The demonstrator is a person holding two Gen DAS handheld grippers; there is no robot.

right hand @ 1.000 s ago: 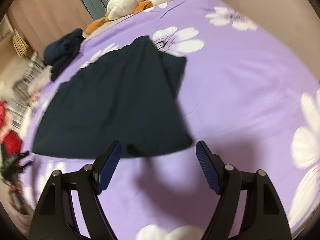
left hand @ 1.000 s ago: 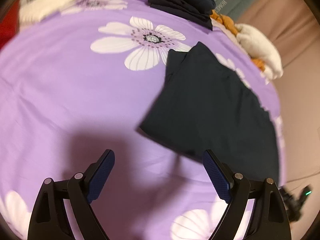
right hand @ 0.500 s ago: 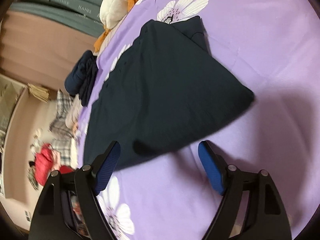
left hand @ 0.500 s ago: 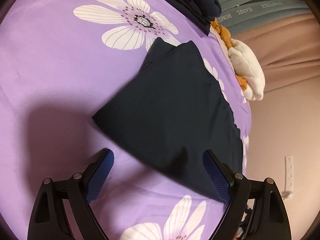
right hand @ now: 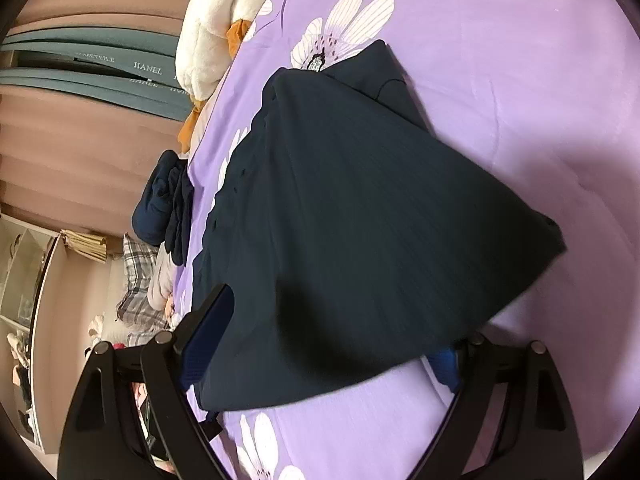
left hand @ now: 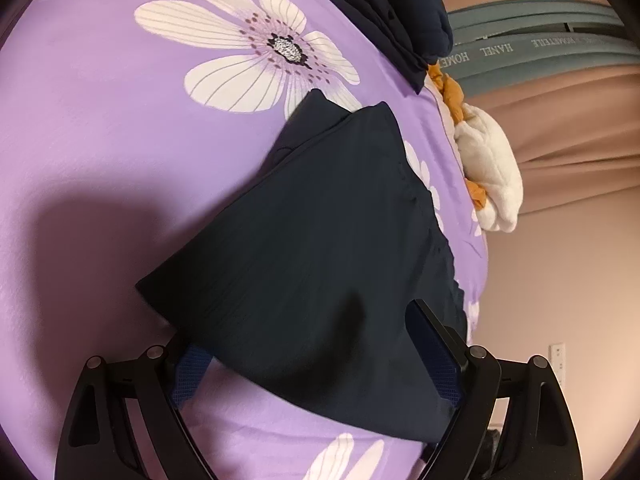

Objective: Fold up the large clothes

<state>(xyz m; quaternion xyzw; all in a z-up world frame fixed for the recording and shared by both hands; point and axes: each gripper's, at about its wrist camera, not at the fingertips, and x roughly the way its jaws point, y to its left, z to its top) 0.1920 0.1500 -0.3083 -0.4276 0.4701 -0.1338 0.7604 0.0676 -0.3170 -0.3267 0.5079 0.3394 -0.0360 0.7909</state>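
A dark navy garment (left hand: 320,240) lies partly folded on the purple flowered bed sheet (left hand: 100,140). My left gripper (left hand: 312,364) is open, its fingers straddling the garment's near edge; the cloth lies over the left finger and against the right one. In the right wrist view the same garment (right hand: 360,220) fills the middle. My right gripper (right hand: 324,344) is open too, with the near hem between its fingers and covering part of the right finger (right hand: 444,364).
A pile of folded dark clothes (left hand: 392,20) sits at the far end of the bed, with a white and orange plush toy (left hand: 488,168) beside it. The bed edge (left hand: 476,280) drops off to the right. Plaid cloth and shelves (right hand: 132,280) lie beyond the bed.
Both grippers have moved forward and down to the garment's near edge; the cloth now lies between the open fingers of each. Both views have tilted.
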